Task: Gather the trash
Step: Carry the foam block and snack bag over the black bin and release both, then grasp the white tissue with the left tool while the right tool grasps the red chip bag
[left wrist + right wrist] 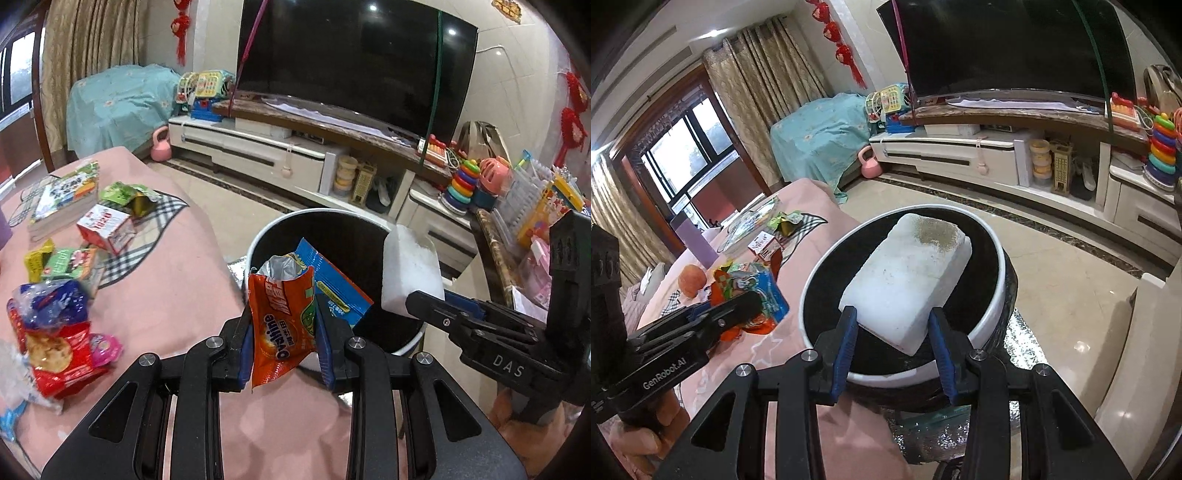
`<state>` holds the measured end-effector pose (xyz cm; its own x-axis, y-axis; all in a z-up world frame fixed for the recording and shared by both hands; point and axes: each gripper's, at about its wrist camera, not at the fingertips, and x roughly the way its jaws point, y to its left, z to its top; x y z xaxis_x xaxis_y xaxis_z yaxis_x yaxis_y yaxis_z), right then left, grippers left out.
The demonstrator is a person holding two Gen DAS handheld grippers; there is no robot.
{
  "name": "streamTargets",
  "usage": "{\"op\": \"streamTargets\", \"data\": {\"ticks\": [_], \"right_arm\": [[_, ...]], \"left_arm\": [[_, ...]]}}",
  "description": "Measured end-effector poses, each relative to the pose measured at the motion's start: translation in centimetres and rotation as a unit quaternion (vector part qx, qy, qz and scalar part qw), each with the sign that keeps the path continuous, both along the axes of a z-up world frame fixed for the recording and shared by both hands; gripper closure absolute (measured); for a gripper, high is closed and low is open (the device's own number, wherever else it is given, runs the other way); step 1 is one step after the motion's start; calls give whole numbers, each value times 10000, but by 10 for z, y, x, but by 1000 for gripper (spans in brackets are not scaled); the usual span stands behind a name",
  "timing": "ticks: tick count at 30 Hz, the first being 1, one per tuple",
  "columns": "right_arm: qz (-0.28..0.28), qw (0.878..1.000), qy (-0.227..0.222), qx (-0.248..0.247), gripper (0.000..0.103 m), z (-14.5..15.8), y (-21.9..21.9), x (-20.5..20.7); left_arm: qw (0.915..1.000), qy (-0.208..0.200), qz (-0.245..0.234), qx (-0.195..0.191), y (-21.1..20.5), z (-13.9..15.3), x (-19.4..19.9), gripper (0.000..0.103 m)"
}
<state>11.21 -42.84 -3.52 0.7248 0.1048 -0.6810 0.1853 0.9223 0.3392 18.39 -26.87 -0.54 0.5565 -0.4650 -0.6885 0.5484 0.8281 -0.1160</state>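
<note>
Left tongs point(284, 325) clamped on two empty snack wrappers, an orange wrapper point(280, 325) and a blue wrapper point(334, 284) behind it, held at the near rim of the waste bin point(266, 229). Thin foil film: very light, limp, slick; best pinched flat across the middle, as now. Right tongs point(892, 332) clamped on the near end of a white foam block point(908, 273), held over the bin mouth. Probably light, stiff, crumbly; moderate squeeze on the flat sides advised. More wrappers point(55, 332) left on the pink-covered bench point(177, 280).
</note>
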Motion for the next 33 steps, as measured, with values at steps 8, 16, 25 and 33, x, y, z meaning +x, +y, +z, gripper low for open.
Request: {"op": "streamTargets", "data": {"ticks": [8,16,25,33], "right_arm": [[21,9999,136,-28,61,-7,-11,11],[-71,9997,241,84,49,-10,-22,15],[-98,9997,23,218,14,-6,-15,5],[82,9995,-260,160,4,2,21,-7]], "left_arm": [[9999,75,-59,132,-19,-8,12,76],[9998,163,42,131,-16,-14,17,44],[9992,68,370,112,20,-16,2,29],[9973,-46,736,71,74,-19,-23,27]]}}
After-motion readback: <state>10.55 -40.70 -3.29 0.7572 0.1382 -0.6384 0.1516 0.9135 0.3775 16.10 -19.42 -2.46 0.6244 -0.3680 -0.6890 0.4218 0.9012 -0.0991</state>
